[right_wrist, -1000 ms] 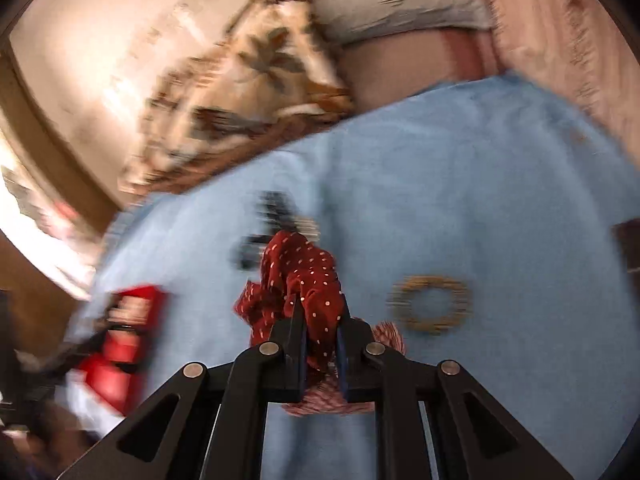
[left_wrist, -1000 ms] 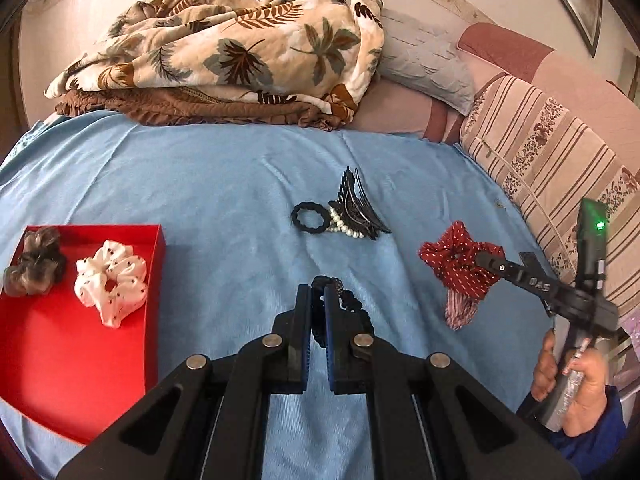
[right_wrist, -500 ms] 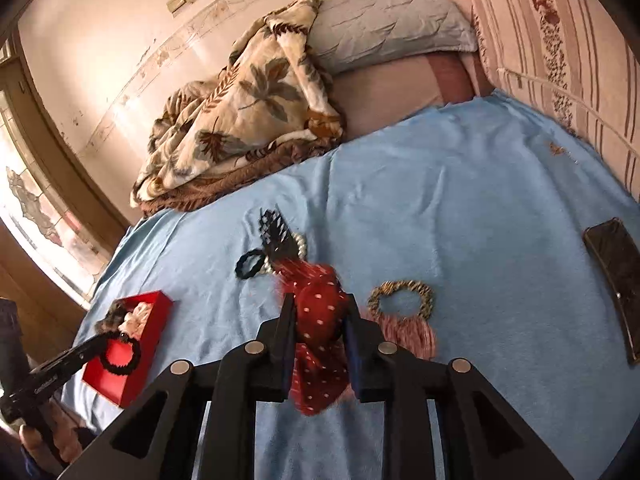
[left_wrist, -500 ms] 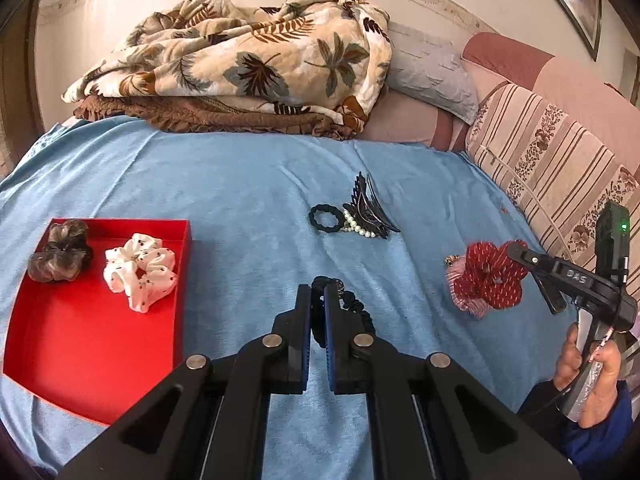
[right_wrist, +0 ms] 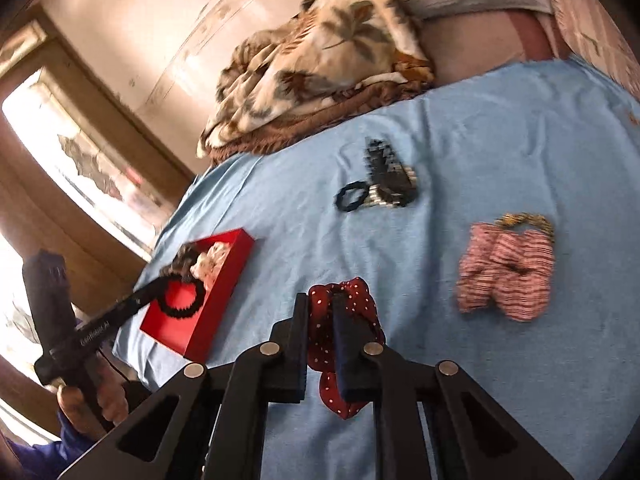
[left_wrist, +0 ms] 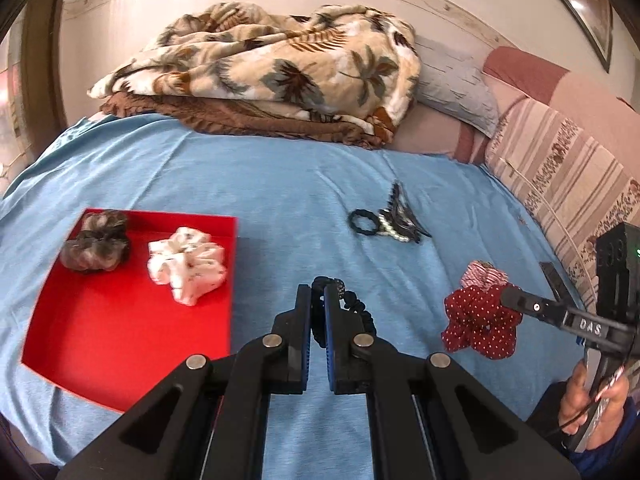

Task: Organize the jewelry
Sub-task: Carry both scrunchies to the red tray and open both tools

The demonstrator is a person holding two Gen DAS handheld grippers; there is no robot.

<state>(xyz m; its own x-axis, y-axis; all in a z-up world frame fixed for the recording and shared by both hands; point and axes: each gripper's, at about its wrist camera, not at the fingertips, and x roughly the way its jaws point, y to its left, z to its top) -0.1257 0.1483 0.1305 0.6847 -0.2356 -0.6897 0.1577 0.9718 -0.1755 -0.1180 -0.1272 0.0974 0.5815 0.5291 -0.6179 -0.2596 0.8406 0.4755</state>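
a blue bedsheet [left_wrist: 224, 184] covers the bed, smooth and spread wide. at its far edge lies a heaped leaf-print blanket [left_wrist: 280, 68] over a brown ruffled one, with a grey pillow [left_wrist: 452, 80] beside it and striped cushions [left_wrist: 560, 168] along the right. a window [right_wrist: 72, 152] glows at the left of the right wrist view.

a red tray [left_wrist: 120, 320] sits on the sheet at the left, holding a brown scrunchie [left_wrist: 96, 246] and a white scrunchie [left_wrist: 186, 266] side by side. near mid-bed a black hair tie [left_wrist: 364, 222] touches a dark claw clip [left_wrist: 404, 216] and a pearl string. a pink striped scrunchie [right_wrist: 506, 274] lies on the sheet, a gold ring-shaped band just behind it.

the left gripper [left_wrist: 317, 304] is pinched nearly closed on a black beaded band [left_wrist: 352, 304], which hangs over the tray's near side in the right wrist view. the right gripper [right_wrist: 321, 310], its jaws having just been closing, clamps a red polka-dot scrunchie [right_wrist: 348, 336] above the sheet, near the striped one.
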